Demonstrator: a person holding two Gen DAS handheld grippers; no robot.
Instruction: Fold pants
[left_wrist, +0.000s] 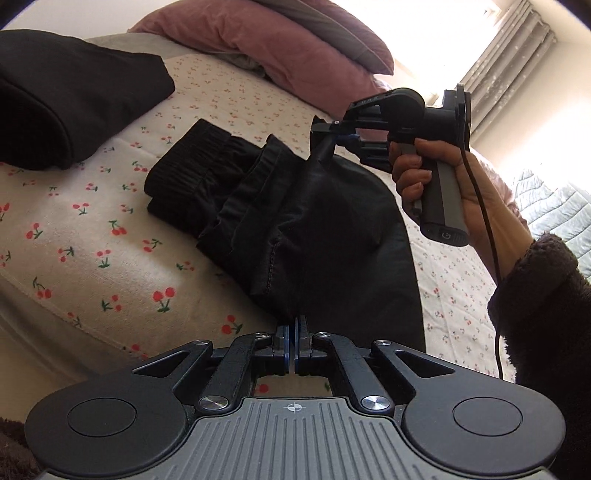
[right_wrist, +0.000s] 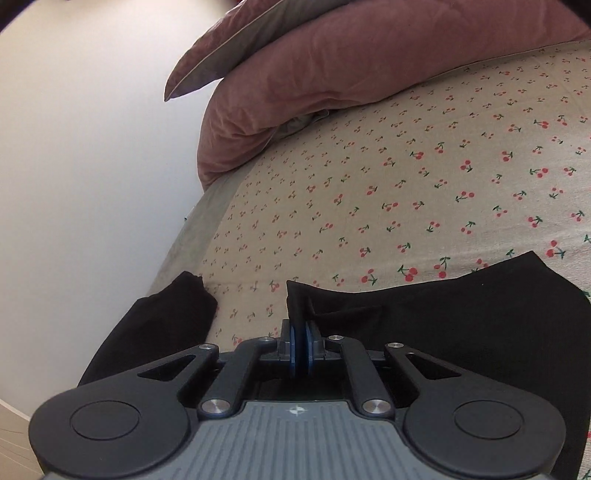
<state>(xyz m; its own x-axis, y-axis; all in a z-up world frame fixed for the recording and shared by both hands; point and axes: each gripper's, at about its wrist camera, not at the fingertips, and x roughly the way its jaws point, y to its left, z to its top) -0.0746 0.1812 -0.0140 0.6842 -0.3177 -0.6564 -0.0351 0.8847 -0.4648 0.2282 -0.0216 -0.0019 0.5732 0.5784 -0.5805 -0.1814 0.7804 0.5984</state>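
My left gripper (left_wrist: 294, 325) has its jaws pressed together on a pinch of the black pants (left_wrist: 295, 221), right at the cloth's nearest edge. My right gripper (right_wrist: 300, 334) holds another fold of the same pants (right_wrist: 443, 321) between its blue pads; the jaws stand nearly together with the cloth caught in the narrow slot. From the left wrist view I see that gripper (left_wrist: 325, 136) ahead and to the right of my left jaws, raised above the bed, with my right hand (left_wrist: 439, 184) wrapped round its grey handle, a black cable (left_wrist: 487, 229) hanging from it, and a dark fuzzy sleeve (left_wrist: 535, 295) behind.

The pants spread forward from my left jaws across the bed (left_wrist: 92, 240), their gathered elastic waistband (left_wrist: 192, 166) lying on the sheet ahead and to the left. The sheet is cream with small red cherries. Further left of my left jaws lies a second black garment (left_wrist: 55, 103), apart from the pants. To the left of my right jaws a separate strip of black cloth (right_wrist: 162, 321) hangs over the bed's edge.

Beyond everything, dusty-pink pillows (left_wrist: 277, 40) are stacked at the head of the bed. Past my right jaws on the left rises a plain white wall (right_wrist: 81, 147). Far right of my left jaws, pale curtains (left_wrist: 517, 62) catch bright daylight, and a light quilted blanket (left_wrist: 554, 210) lies under them.
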